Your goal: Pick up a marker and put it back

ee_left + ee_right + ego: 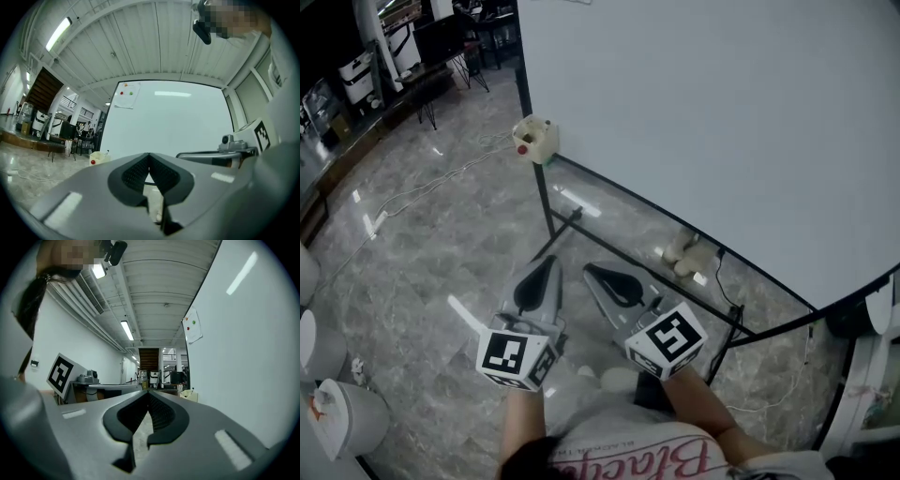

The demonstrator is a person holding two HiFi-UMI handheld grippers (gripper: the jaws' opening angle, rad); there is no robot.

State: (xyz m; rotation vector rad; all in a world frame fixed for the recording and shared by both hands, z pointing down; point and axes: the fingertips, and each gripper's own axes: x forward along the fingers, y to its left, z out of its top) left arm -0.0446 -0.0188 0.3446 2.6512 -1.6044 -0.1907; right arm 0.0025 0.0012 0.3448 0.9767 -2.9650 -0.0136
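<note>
A cream marker box with a red dot on its face hangs at the left edge of the whiteboard. A marker sticks up out of the box; the right gripper view also shows the marker in the box. My left gripper and right gripper are side by side low in front of the board's stand, well short of the box. Both are shut with nothing between the jaws, as the left gripper and right gripper show close up.
The board stands on a black metal frame over a marble floor. A white cable trails across the floor at left. White bins stand at bottom left. A small pale object lies under the board. A paper sheet is pinned to the board.
</note>
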